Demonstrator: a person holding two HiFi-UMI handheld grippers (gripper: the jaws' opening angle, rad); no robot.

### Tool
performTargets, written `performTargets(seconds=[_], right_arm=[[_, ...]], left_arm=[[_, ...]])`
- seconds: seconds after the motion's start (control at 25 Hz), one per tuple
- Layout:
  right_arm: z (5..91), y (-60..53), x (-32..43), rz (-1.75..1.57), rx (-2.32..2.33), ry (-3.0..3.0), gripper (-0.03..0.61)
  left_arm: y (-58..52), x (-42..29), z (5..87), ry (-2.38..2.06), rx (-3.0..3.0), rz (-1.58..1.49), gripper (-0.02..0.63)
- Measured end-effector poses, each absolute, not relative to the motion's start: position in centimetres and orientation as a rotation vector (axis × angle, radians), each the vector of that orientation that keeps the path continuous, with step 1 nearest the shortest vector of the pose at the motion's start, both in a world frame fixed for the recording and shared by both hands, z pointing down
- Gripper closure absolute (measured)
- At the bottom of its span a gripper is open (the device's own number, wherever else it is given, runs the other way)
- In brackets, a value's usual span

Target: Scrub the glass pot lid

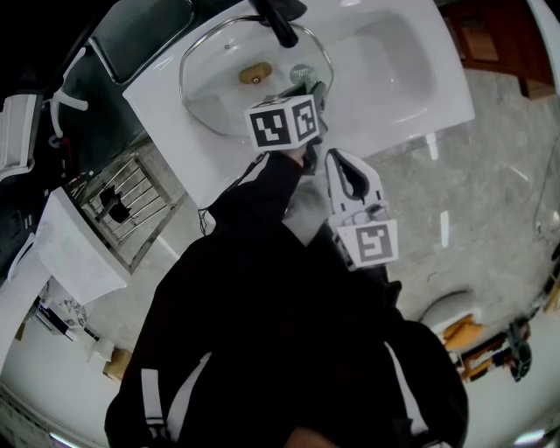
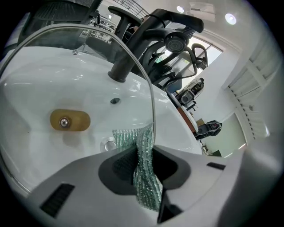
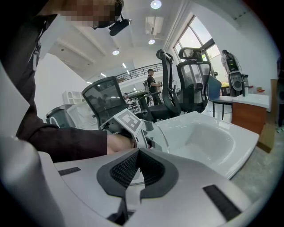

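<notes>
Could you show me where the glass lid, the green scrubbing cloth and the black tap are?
glass lid (image 1: pixel 214 87), head view, on the clear dome left of its knob.
green scrubbing cloth (image 2: pixel 144 177), left gripper view, on its lower, pinched strip.
black tap (image 2: pixel 131 48), left gripper view, on its upright column.

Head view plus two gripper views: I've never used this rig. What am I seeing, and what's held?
A person holds a two-jaw gripper in each hand. The head view looks down from their head; each gripper view looks along its own jaws. A glass lid with a tan knob lies in the sink by the faucet. The left gripper is shut on a green scrub cloth at the lid's rim. The right gripper is shut and empty, held back from the sink.
</notes>
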State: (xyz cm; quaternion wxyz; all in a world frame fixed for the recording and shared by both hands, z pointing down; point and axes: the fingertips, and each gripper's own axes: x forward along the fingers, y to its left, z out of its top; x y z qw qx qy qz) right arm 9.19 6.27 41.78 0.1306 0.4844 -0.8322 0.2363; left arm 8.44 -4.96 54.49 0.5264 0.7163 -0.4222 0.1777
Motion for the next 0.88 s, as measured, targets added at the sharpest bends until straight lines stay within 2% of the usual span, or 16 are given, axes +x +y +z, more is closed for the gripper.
performTargets(seconds=[0.88], right_arm=[[40.9, 7.1, 9.8, 0.677, 1.450, -2.405, 0.577]], left_arm=[[-4.4, 12.0, 52.2, -0.863, 1.780, 0.411, 0.534]])
